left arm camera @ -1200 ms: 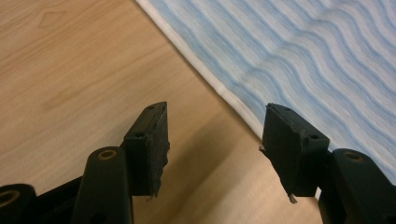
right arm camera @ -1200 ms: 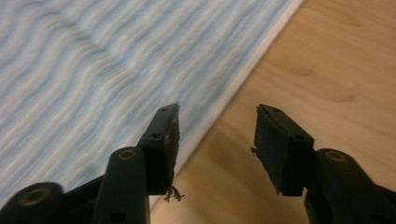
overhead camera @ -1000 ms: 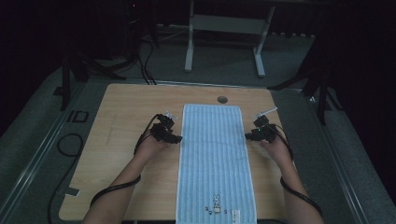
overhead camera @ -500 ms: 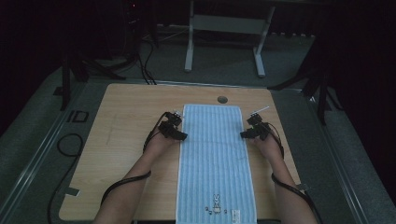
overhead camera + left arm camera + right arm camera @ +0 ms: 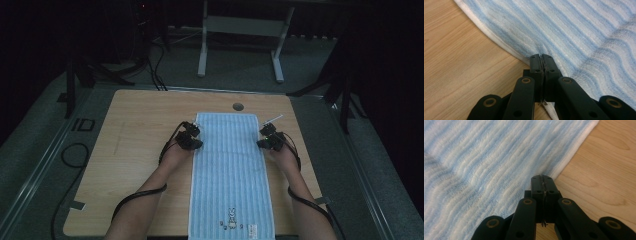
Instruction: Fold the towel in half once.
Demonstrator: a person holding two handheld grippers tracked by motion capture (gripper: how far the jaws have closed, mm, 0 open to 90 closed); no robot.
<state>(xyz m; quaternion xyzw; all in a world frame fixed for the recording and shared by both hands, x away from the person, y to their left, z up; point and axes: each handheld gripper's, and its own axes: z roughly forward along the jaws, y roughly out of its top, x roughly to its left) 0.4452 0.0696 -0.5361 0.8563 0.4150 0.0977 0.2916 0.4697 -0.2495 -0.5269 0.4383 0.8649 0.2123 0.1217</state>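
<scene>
Terry towel point(image 5: 229, 170): blue-and-white striped, lying flat along the middle of the wooden surface point(image 5: 140, 150), its near end reaching the near edge.
Left hand-held gripper point(image 5: 541, 58): jaws having just closed, pinching the towel's white left hem.
Right hand-held gripper point(image 5: 541, 178): likewise just closed, nipping the right hem.
Edges: bare wood lying open on both sides.
High view: showing a small embroidered figure point(image 5: 231, 216) near the towel's near end.
</scene>
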